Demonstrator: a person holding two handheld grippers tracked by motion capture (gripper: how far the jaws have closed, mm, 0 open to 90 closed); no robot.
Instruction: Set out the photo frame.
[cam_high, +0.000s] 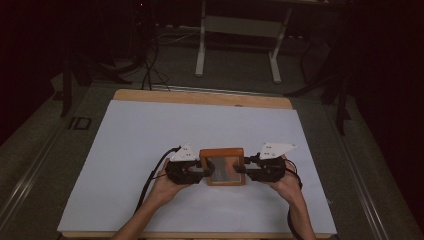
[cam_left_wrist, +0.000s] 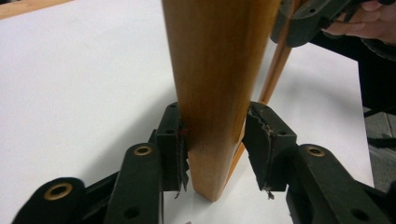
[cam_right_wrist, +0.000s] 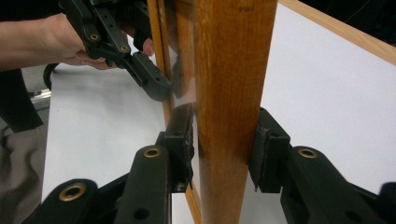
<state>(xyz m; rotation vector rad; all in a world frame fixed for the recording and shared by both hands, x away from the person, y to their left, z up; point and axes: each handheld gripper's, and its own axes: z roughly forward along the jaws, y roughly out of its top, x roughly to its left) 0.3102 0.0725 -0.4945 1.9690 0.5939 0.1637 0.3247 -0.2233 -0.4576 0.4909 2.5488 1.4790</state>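
- Two grippers flanked the wooden frame (cam_high: 223, 166) in the high view: left gripper (cam_high: 199, 170) at its left edge, right gripper (cam_high: 243, 168) at its right, near the table's (cam_high: 200, 120) front
- Left gripper view: jaws straddled the frame's upright rail (cam_left_wrist: 215, 93), one pad touching, the other just clear, not yet clamped
- Right gripper view: jaws clenched on the opposite rail (cam_right_wrist: 231, 93)

Dim room, dark walls. Wooden bench (cam_high: 200, 96) under white sheet (cam_high: 200, 135). Grey carpet floor (cam_high: 240, 70) beyond far edge. White metal table frame (cam_high: 239, 25) at back. Black cables (cam_high: 150, 65) near far left corner.
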